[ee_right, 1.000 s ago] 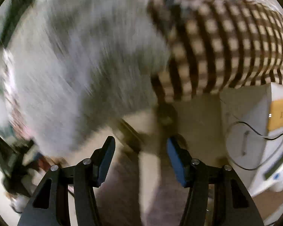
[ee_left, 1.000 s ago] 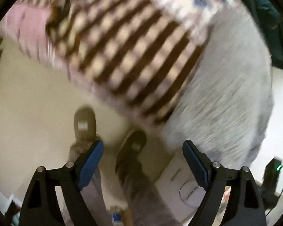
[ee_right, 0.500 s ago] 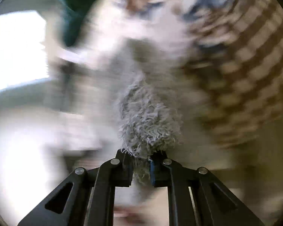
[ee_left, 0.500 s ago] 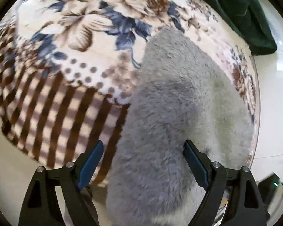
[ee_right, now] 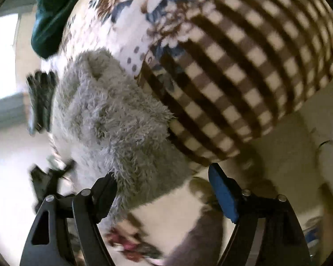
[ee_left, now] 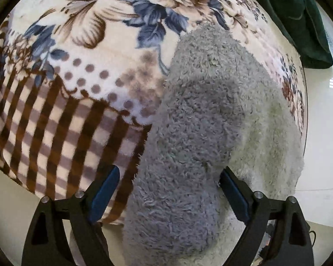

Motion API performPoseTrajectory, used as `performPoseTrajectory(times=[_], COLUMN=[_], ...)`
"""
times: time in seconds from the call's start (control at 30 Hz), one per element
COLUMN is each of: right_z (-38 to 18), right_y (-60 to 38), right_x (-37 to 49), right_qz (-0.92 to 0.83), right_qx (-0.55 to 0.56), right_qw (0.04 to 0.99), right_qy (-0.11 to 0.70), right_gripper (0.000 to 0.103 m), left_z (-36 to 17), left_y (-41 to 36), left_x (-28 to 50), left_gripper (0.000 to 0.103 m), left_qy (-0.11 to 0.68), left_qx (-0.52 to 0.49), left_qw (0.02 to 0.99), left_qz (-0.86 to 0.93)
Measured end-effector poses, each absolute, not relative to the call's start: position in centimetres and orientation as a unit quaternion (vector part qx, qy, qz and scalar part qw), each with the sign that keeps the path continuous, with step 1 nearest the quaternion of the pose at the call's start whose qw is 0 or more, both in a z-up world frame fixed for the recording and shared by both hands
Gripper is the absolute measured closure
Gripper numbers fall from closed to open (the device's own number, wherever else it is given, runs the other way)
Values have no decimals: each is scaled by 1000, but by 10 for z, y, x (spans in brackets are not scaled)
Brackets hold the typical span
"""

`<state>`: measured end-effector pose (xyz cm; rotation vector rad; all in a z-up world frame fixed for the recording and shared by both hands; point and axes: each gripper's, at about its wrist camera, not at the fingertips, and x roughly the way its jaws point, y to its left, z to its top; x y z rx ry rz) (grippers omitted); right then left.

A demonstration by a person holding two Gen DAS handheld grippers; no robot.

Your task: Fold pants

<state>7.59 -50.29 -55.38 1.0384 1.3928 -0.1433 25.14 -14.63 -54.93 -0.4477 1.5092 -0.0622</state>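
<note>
- Pants (ee_left: 202, 133): grey fleecy fabric, lying bunched on the patterned blanket (ee_left: 77, 77), with the near end hanging over the blanket's front edge toward both cameras. Not laid flat; no clean fold visible, so I judge the task to be at an early stage.
- Left gripper (ee_left: 166, 195): jaws spread wide, one blue pad on each side of the hanging grey bulk. The right-side pad looks touching or just beside the fabric; the left-side pad stands apart from it. Nothing is pinched. Likely reason for the stance: straddling the thick roll of fleece so a closing motion would catch a full layer rather than a tuft.
- Right gripper (ee_right: 164, 188): jaws also spread. Its left finger (ee_right: 104, 190) sits against the fleece edge, fabric fibres draping over it; the blue pad of the other finger is well apart from the cloth. No grip in this view.
- Right view is motion-blurred at the edges; the dark objects at left of it cannot be identified.
- Dark green cloth (ee_left: 299, 17) lies at the far corner of the blanket, apart from the pants; not involved.
- Judgement: both tools bracket the same overhanging end, probably to take two corners and spread the garment. Risk: thick pile slips, or the blanket gets pinched along with it.
</note>
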Motion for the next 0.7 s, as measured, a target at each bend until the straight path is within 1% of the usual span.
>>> performPoseTrajectory(times=[0.03, 0.07, 0.2, 0.27, 0.33, 0.4, 0.5, 0.63, 0.67, 0.7], right_z=[-554, -548, -534, -509, -483, -467, -475, -533, -537, -540], right_y=[-497, -486, -475, -478, -481, -484, -490, -503, -506, -506], right_x=[81, 88, 109, 119, 136, 159, 196, 249, 246, 247], right_qz=[-73, -75, -66, -55, -23, -4, -8, 14, 22, 22], right_qx=[413, 401, 400, 416, 435, 415, 386, 392, 392, 390], right_qw=[637, 635, 637, 667, 705, 738, 748, 698, 696, 701], right_qy=[646, 656, 656, 616, 559, 532, 540, 599, 601, 596], right_gripper=[21, 21, 21, 21, 21, 18, 17, 18, 20, 35], left_z=[-545, -540, -521, -512, -506, -505, -513, -538, -545, -550], left_y=[-147, -149, -158, -161, -165, -169, -172, -164, -161, -158], left_x=[252, 252, 258, 264, 275, 290, 317, 347, 353, 357], left_gripper=[12, 12, 12, 12, 12, 12, 12, 14, 14, 28], left_qy=[677, 675, 658, 651, 641, 633, 627, 636, 639, 637], left_qx=[-198, -192, -181, -181, -180, -171, -141, -166, -180, -195], left_qw=[708, 712, 729, 735, 743, 751, 763, 750, 744, 741], left_qz=[-29, -34, -53, -62, -71, -75, -71, -73, -78, -85])
